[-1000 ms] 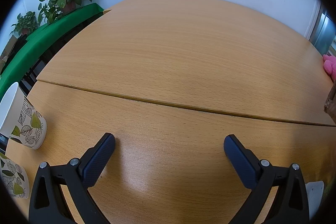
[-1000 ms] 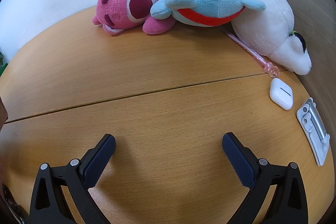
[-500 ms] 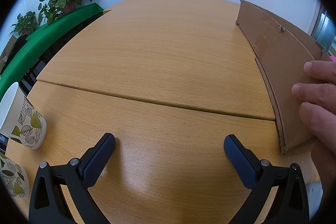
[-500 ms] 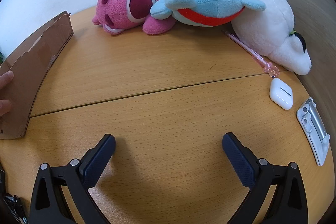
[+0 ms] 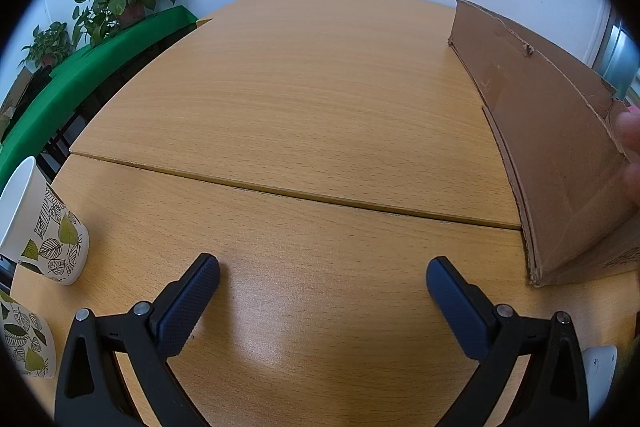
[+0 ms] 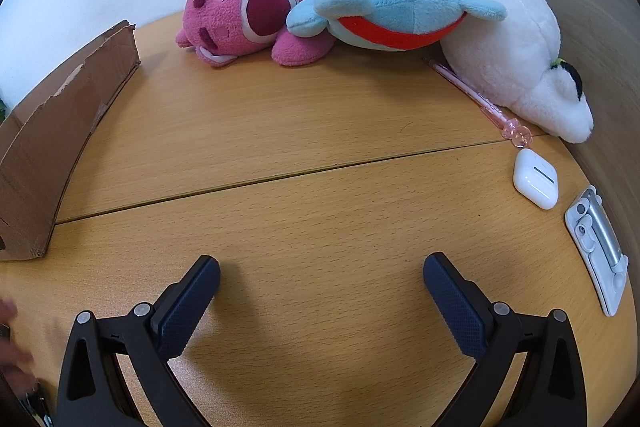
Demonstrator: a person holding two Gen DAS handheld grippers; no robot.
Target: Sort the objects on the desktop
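The earbud case (image 6: 535, 183) is lying on the counter (image 6: 320, 131) ahead and to the right of the right claw (image 6: 320, 281), just short of the pink pen (image 6: 476, 98), whose long axis is running away and to the left, under the white plush (image 6: 516, 79). A flat grey clip (image 6: 598, 247) is sitting nearer, along the right edge. The cardboard box (image 6: 52, 135) is standing to the left — between the two claws. Both claws are resting wide apart and empty; the left claw (image 5: 322, 281) is facing bare wood, with leaf-print cups (image 5: 44, 231) at its left, so the right one is judged nearer to the small items.
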